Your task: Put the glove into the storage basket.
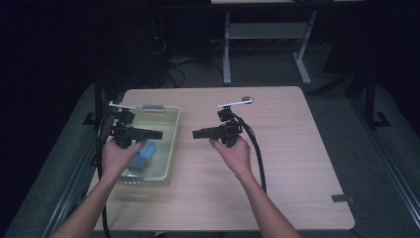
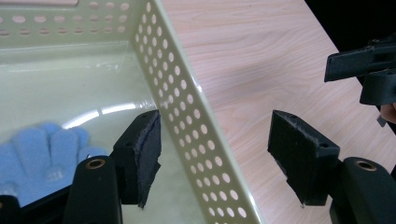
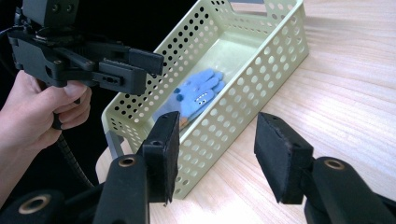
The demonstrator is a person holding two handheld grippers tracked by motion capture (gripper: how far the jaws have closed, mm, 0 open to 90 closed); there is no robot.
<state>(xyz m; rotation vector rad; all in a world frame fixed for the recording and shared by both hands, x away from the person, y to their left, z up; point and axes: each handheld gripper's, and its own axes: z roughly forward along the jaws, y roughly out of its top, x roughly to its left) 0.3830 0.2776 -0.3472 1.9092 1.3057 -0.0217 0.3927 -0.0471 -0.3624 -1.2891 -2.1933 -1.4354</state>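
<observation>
Blue knitted glove [image 3: 196, 95] of soft fabric lies flat on the floor of the pale yellow perforated plastic basket [image 1: 171, 148], toward the end of the basket nearest the person; in the left gripper view its fingers [image 2: 42, 149] spread across the glossy bottom, and in the high view it shows as a blue patch [image 1: 143, 154] just under the left hand. The basket stands on the light wood-grain desk [image 1: 292, 148], along its left side, with a grey handle at its far end. The left hand-held gripper [image 1: 153, 134] hangs above the basket, pointing toward the middle of the desk, its jaws apart with nothing between them; in its own view one black padded jaw stands over the inside of the basket and the other over the bare desk, the perforated side wall [image 2: 187, 107] running between them without touching either. The right hand-held gripper [image 1: 198, 134] is held over the bare desk just beside the basket, pointing toward the left one, the two tips near each other but apart. Its jaws are also spread and grip nothing; in the right gripper view they frame the near corner of the basket [image 3: 210, 135] from above, with the glove beyond them.
</observation>
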